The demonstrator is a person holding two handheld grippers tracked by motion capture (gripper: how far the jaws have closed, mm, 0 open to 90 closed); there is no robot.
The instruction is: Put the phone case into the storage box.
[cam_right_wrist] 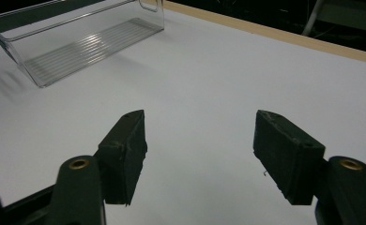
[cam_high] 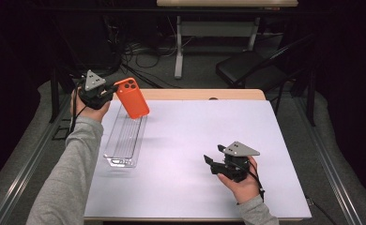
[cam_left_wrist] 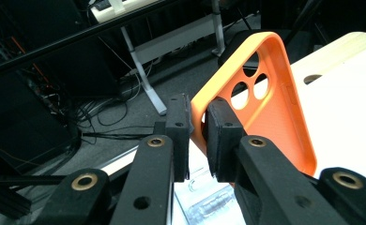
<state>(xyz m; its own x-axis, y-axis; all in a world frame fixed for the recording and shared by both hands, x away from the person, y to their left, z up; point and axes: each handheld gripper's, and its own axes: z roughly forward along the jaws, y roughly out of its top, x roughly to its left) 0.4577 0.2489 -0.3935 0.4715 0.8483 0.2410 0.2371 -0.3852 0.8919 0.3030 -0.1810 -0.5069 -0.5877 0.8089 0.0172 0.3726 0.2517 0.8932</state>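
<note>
The left gripper [cam_high: 107, 90] pinches an orange phone case [cam_high: 131, 98], raised seemingly above the far end of a clear plastic tray [cam_high: 124, 139]. The right gripper [cam_high: 209, 163], jaws spread and empty, hovers over the bare white table [cam_high: 195, 126], well apart from the tray.

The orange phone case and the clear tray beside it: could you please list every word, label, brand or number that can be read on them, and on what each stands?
None can be read.
Orange phone case, clamped in the left gripper: plain, just camera holes, no print visible.
Clear tray: ribbed floor, no label; a moulded patch at its near end in the left gripper view is too blurred to read.
</note>
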